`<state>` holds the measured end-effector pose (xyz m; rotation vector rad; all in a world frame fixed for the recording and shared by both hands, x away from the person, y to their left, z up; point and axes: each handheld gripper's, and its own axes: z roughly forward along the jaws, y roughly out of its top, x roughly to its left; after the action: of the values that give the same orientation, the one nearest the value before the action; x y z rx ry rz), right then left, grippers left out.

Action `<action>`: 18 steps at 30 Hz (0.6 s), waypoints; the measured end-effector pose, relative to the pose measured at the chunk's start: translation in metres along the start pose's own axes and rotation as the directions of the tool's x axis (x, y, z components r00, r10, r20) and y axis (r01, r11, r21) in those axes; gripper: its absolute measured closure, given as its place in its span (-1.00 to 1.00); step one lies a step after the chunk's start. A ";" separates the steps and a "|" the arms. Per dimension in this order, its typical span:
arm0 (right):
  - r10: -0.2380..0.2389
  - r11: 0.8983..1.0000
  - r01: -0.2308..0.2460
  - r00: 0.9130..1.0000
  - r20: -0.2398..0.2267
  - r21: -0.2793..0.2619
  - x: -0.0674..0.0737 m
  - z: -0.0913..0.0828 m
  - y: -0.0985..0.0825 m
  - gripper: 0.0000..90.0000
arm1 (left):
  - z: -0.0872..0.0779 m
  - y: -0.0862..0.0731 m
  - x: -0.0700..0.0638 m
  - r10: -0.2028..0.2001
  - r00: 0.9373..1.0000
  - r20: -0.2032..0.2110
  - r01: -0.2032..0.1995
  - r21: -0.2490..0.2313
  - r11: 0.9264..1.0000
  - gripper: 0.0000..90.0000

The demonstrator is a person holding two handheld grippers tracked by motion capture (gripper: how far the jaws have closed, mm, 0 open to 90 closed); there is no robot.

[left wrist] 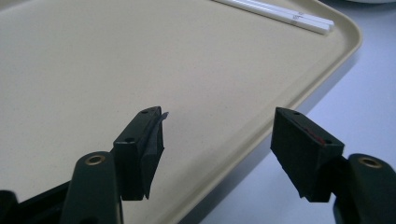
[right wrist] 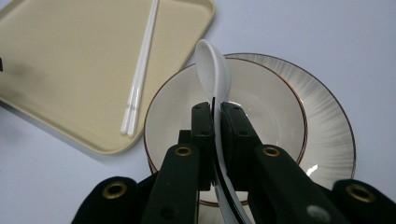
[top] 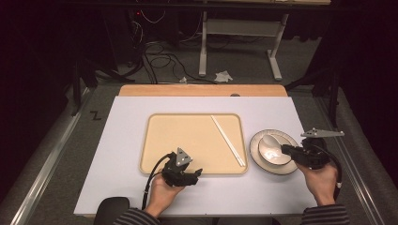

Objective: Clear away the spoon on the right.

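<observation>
Two grippers sat low over the white tabletop [top: 117,154] in the high view. My left gripper [top: 193,174] hung at the near edge of the flat beige plastic tray [top: 173,140], and my right gripper [top: 287,150] reached over the shallow cream bowl [top: 268,143] standing on the round ribbed plate with a brown rim [top: 256,157]. A pair of white chopsticks [top: 227,139] lay slanted along the tray's right side. From up there I could not judge either pair of jaws.

From the left gripper view I saw the jaws standing wide apart with nothing between them, the left one over the tray [left wrist: 140,60] and the right one past its rim, above the tabletop [left wrist: 364,93]. The chopsticks [left wrist: 280,11] lay at the far corner.

From the right gripper view I got what the others hid: the jaws were clamped on the handle of a glossy white ceramic soup spoon [right wrist: 212,65], its scoop pointing away over the bowl [right wrist: 261,102]. The plate [right wrist: 322,107] showed beneath, and the chopsticks [right wrist: 140,70] lay on the tray [right wrist: 60,70] to the left.
</observation>
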<state>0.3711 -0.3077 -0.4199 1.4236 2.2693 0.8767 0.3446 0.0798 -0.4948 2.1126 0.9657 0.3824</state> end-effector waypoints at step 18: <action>-0.009 0.998 0.004 0.998 -0.067 -0.063 0.000 -0.005 0.016 0.91 | -0.011 -0.010 0.005 -0.055 0.998 -0.034 0.054 -0.011 0.998 -0.23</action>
<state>0.3799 -0.3045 -0.4058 1.3788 2.2722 0.9986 0.3375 0.0935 -0.4953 2.0719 1.0366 0.3964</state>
